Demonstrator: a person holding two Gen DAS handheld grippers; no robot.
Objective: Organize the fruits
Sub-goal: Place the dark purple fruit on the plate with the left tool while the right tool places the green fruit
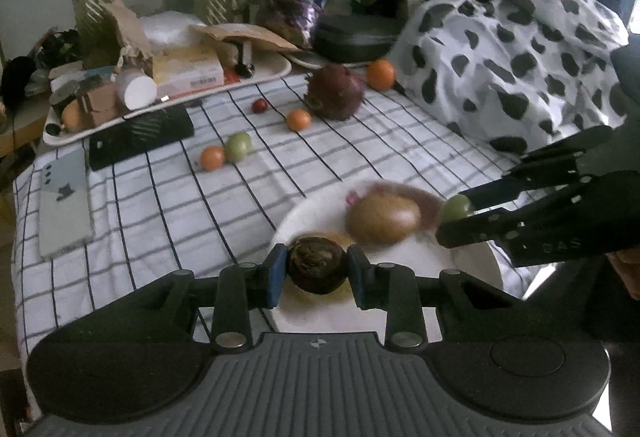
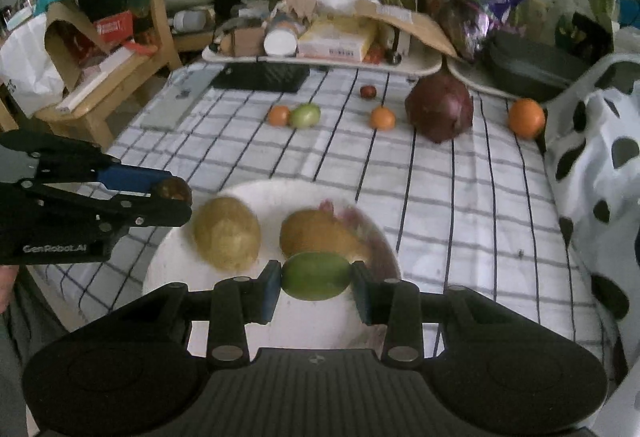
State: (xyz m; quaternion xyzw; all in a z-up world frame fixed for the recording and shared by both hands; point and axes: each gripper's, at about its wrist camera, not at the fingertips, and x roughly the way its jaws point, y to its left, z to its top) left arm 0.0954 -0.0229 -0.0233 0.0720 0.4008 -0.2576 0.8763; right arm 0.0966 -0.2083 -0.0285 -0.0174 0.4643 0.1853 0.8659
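Observation:
My left gripper (image 1: 317,271) is shut on a dark brown round fruit (image 1: 317,265) above the near rim of a white plate (image 1: 312,213). My right gripper (image 2: 316,279) is shut on a green fruit (image 2: 316,276) over the same white plate (image 2: 288,197). Two brownish-yellow fruits (image 2: 227,233) (image 2: 320,235) lie on the plate. In the left wrist view the right gripper (image 1: 456,215) comes in from the right with the green fruit (image 1: 455,208). In the right wrist view the left gripper (image 2: 174,193) reaches in from the left.
On the checked cloth (image 2: 440,197) farther back lie three orange fruits (image 2: 279,115) (image 2: 382,118) (image 2: 526,118), a green one (image 2: 305,115), a small dark red one (image 2: 367,91) and a big dark red fruit (image 2: 440,109). A cluttered tray (image 2: 420,67), black case (image 2: 260,77) and spotted fabric (image 2: 600,157) border it.

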